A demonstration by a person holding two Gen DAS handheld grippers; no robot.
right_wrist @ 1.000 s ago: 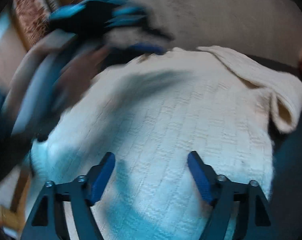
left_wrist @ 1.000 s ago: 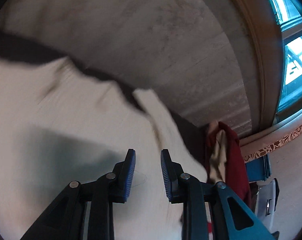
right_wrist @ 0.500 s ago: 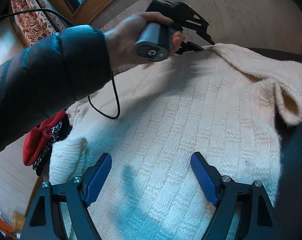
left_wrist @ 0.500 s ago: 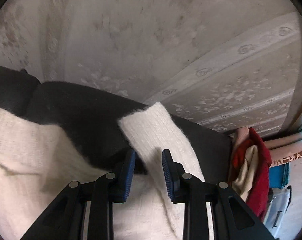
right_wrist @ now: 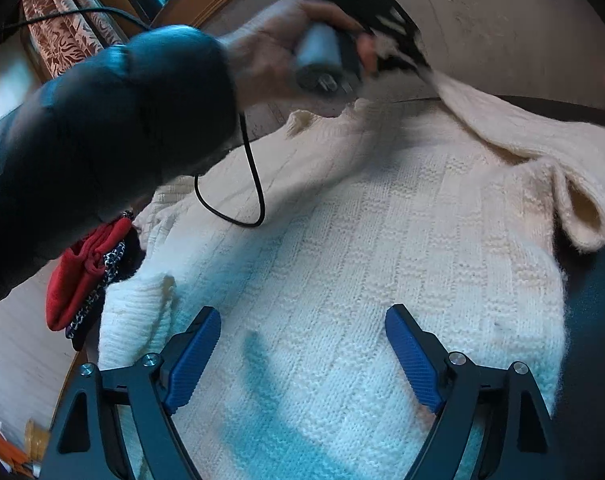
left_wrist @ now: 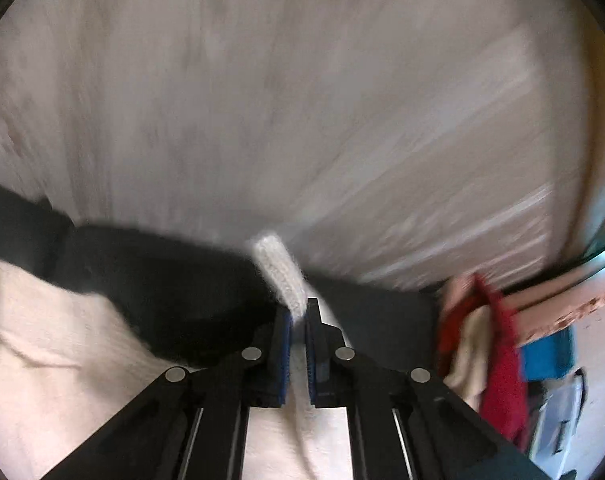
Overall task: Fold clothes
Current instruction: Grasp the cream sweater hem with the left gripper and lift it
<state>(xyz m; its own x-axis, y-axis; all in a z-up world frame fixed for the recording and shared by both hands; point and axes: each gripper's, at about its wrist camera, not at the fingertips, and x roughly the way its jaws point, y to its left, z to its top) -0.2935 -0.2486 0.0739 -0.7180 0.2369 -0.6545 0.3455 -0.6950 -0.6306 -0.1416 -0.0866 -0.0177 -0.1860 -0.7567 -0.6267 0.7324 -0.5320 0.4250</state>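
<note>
Your left gripper (left_wrist: 297,314) has its two blue-padded jaws pinched nearly together on the end of a fuzzy cream knitted sleeve (left_wrist: 280,274), and the sleeve's cuff sticks up just past the tips. That sleeve belongs to the big cream knitted sweater (right_wrist: 366,280), which lies spread out flat over a black cushioned surface (left_wrist: 162,288). From the left wrist camera you see the black surface to the left of the sleeve and more cream knit low on the left side. This view is blurry. Behind it all is a pale patterned fabric (left_wrist: 302,100). Off to the right is a heap of red and cream clothes (left_wrist: 490,356), with something blue (left_wrist: 546,356) just beside it. Your right gripper (right_wrist: 302,344) has its jaws spread wide apart with nothing between them, and it hangs over the lower body of the sweater. From the right wrist camera you can see your left hand (right_wrist: 278,52) in a dark puffy sleeve (right_wrist: 102,148), holding the grey handle of the left gripper at the far end of the sweater, where the pinched sleeve lifts up off the rest. A black cable (right_wrist: 242,184) loops down from that handle over the knit. The other sleeve's open cuff (right_wrist: 582,212) curls at the right edge. A red bundle with a bit of black and white cloth (right_wrist: 86,276) sits just beside the sweater on the left.
</note>
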